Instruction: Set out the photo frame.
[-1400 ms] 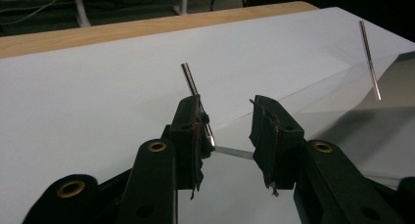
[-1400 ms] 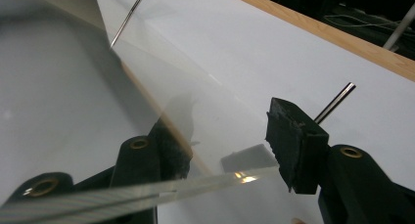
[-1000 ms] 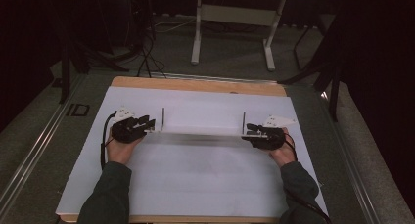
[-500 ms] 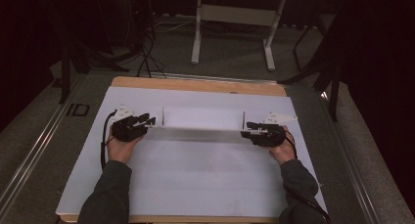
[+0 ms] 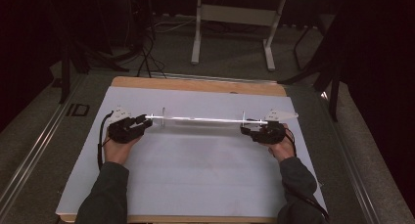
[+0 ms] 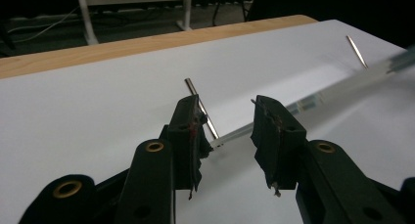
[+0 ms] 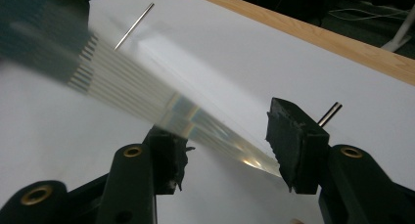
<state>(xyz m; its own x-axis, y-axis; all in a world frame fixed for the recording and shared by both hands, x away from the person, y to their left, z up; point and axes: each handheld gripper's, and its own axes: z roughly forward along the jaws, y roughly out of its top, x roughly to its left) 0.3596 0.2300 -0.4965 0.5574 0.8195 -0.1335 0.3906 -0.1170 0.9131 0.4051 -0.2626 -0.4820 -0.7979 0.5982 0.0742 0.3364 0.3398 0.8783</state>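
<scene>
A long clear strip (image 5: 205,119) stretches across the white sheet (image 5: 195,175) that covers the wooden table (image 5: 195,84), standing on its edge between two thin metal pins. A person's two hands meet it at either end. The left gripper (image 5: 142,122) sits at the strip's left end; in the left gripper view its black jaws stand apart and have just been opening, with the strip's (image 6: 313,99) tip in the gap between them and no pad pressing on it. One metal pin (image 6: 200,109) leans just beside that tip, close against the nearer pad. The second pin (image 6: 356,51) rises farther along the strip, toward the table's far edge. The right gripper (image 5: 252,131) rests at the strip's other end. In the right gripper view its jaws are spread, the strip's (image 7: 195,121) broad clear face passes through the gap, and whether either pad touches it cannot be told. A pin (image 7: 329,114) stands just behind the strip there, beside the right-hand pad.
</scene>
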